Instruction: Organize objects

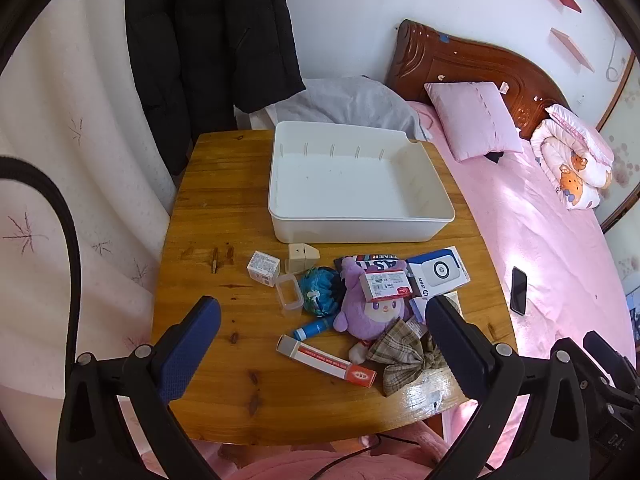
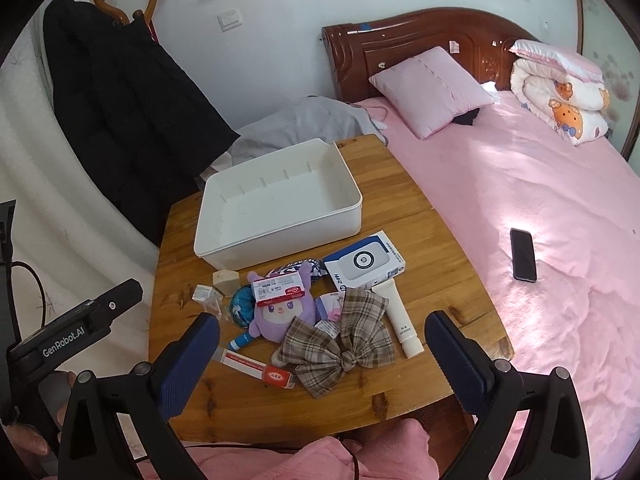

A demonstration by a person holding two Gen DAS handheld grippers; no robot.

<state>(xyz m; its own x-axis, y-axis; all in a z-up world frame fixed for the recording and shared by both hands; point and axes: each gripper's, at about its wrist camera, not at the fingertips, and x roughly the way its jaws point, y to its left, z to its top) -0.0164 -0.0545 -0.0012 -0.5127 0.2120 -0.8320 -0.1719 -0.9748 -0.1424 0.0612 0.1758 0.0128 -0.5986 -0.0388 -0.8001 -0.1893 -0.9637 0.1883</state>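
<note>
The white bin point(image 1: 360, 184) sits empty at the far end of the wooden surface point(image 1: 208, 208), I judge as the destination, with the clutter heaped just in front of its near wall: purple plush point(image 1: 372, 312) with a red-and-white box point(image 1: 386, 286) resting on its head, plaid bow point(image 1: 404, 352) touching the plush's near side, long red-and-white carton point(image 1: 326, 362) nearest me, blue tube point(image 1: 314, 329) beside it, blue-green ball point(image 1: 320, 290), clear small container point(image 1: 289, 294). Nothing sorted yet, by my reading. I hold both tools back over the near edge, above the pile, presumably to choose a first pick. Left gripper point(image 1: 324, 344): fingers wide, nothing between them. Right gripper point(image 2: 322, 354): fingers likewise wide and empty, bracketing the bow. The right wrist view shows a white tube point(image 2: 402, 320) lying beside the bow and the whole router box point(image 2: 364, 264); the left view mostly hides the tube behind a finger. The left view shows the small white carton point(image 1: 262, 268) and beige block point(image 1: 302, 258) more plainly. Phone point(image 2: 523, 255) lies on the bed point(image 2: 540, 184), well apart.
</note>
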